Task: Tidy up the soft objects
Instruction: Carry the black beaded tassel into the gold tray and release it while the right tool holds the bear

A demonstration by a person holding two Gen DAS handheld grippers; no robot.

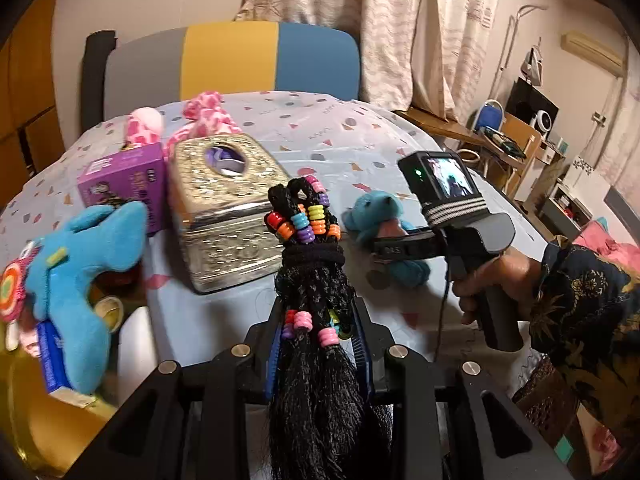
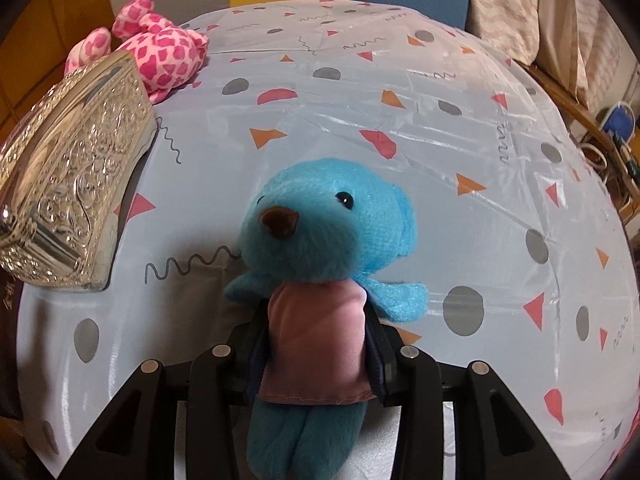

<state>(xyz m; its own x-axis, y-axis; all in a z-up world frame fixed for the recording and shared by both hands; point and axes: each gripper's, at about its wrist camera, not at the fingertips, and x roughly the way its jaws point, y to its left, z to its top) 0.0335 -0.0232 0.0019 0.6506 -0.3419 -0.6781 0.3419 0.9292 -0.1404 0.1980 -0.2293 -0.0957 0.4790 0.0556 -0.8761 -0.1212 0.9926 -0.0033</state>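
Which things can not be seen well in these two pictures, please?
- Left wrist view: tool fingers hidden by black beaded tassel.
- Right wrist view: blue bear legs cut by bottom edge.
- Left wrist view: purple box print too small.
- Pink plush partly behind silver box.

A grey, yellow and blue headboard (image 1: 232, 60) backs the patterned bedcover (image 1: 340, 136); pale curtains (image 1: 420, 20) hang beyond its far-right corner.

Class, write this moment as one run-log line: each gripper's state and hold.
left gripper: shut on black beaded tassel | right gripper: shut on blue teddy bear | silver box: on table, untouched
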